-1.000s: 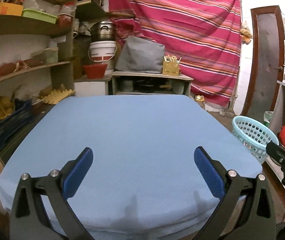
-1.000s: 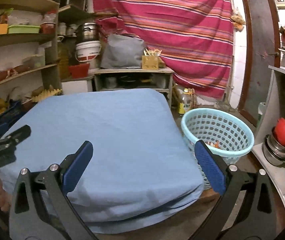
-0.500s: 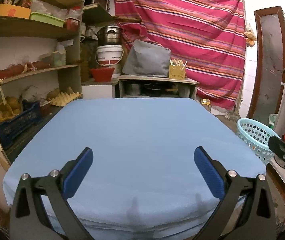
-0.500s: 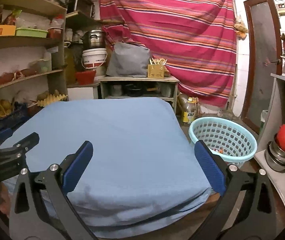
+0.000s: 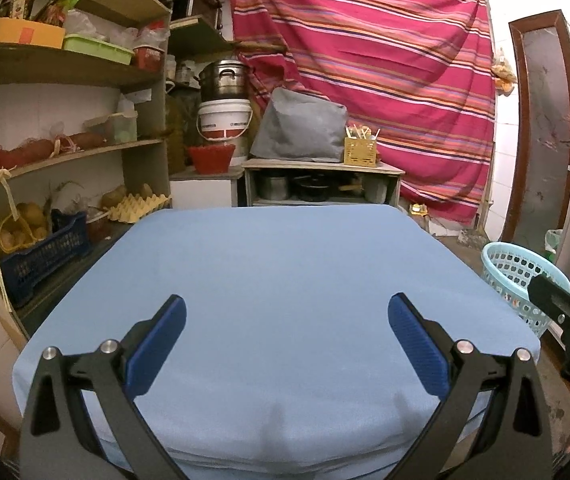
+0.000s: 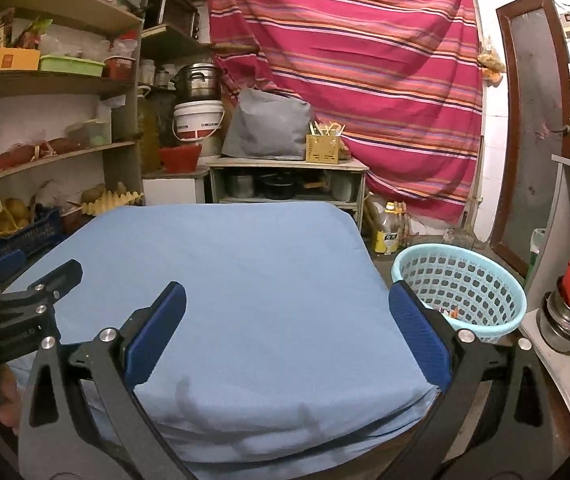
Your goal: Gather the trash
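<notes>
Left wrist view: the left gripper [image 5: 285,330] hangs spread wide above the blue-covered table [image 5: 277,264]. Beside it, the right gripper [image 6: 285,328] gapes too, with the turquoise basket [image 6: 459,286] just beyond its right finger, scraps lying inside.

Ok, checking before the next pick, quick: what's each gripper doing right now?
Left gripper: open, holding nothing, above the blue cloth.
Right gripper: open, holding nothing.

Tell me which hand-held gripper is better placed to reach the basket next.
Right. The right hand-held gripper is open and empty, with the basket just beyond its right finger. The left hand-held gripper faces the table; the basket is at its far right.
</notes>
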`<state>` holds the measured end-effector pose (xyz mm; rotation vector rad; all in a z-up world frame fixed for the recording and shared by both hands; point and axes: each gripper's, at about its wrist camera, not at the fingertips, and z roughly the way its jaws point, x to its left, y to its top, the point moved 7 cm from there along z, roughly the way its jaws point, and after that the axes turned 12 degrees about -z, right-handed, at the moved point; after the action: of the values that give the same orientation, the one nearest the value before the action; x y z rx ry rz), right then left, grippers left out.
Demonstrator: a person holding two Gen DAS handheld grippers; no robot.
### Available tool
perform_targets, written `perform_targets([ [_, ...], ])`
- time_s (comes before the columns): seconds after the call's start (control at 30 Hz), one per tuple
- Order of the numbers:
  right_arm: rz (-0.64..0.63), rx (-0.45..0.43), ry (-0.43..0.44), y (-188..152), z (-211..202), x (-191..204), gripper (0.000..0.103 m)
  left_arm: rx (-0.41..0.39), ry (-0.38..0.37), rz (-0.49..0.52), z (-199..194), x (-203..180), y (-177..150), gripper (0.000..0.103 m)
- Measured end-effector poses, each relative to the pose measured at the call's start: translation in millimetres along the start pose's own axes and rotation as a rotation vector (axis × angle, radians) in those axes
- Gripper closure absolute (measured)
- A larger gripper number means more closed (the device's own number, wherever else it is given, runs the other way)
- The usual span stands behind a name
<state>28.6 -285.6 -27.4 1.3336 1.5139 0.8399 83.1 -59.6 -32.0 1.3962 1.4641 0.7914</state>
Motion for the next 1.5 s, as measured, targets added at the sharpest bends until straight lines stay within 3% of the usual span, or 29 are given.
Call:
perform_targets([
  [0.5, -0.014, 0.004, -0.013, -1.8, -0.1, 3.2, 0.004, -0.010, 0.040, 0.009, -1.9, 8.8, -0.5, 0.004],
  [1.5, -0.018, 0.002, -0.025, -5.0, -9.6, -1.7, 0.004, -0.036, 0.048, 0.012, -15.8, 3.7, 8.8, 0.004],
])
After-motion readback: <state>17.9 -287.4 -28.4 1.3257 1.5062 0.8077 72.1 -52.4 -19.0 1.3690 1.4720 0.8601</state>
